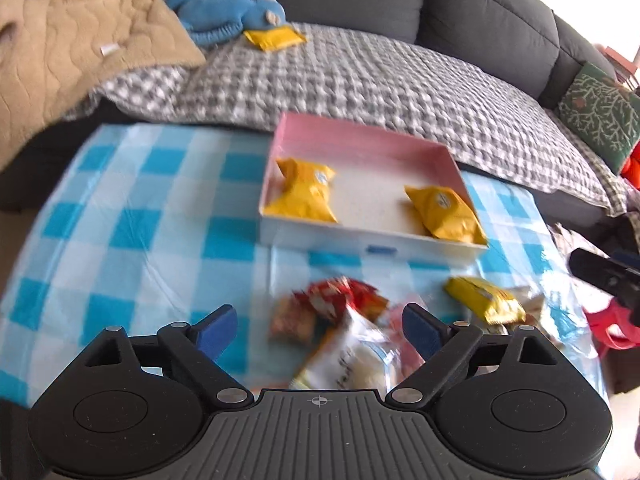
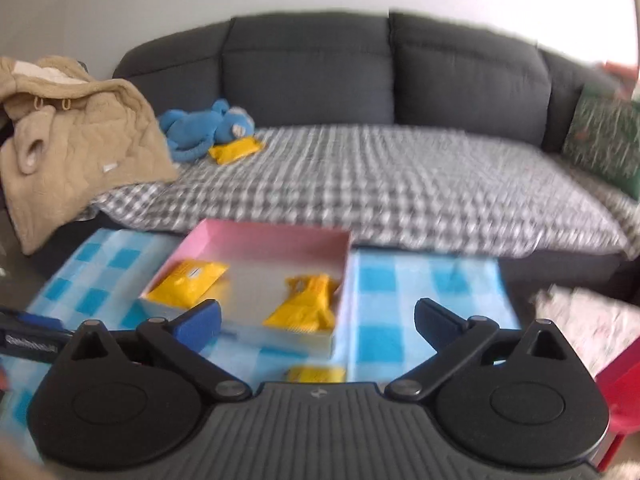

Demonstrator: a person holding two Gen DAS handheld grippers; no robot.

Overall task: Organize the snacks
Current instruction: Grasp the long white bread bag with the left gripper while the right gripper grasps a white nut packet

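A shallow box [image 1: 368,246] with pink inner walls sits on a blue checked cloth [image 1: 132,220] and holds two yellow snack packets [image 1: 306,192] [image 1: 446,212]. In front of it lies a pile of snacks: a red packet [image 1: 340,298], a clear white packet [image 1: 356,356] and a yellow packet [image 1: 484,298]. My left gripper [image 1: 320,330] is open and empty just above the pile. My right gripper [image 2: 318,322] is open and empty over the box [image 2: 280,338], with a yellow packet [image 2: 316,374] below it. Another yellow packet [image 1: 274,38] lies on the sofa.
A grey sofa [image 2: 312,76] with a checked throw [image 1: 360,80] stands behind the table. A blue plush toy [image 1: 228,12] and a beige quilted jacket [image 1: 76,44] lie on it at left, a green cushion [image 1: 600,116] at right. A red object [image 2: 620,392] is at right.
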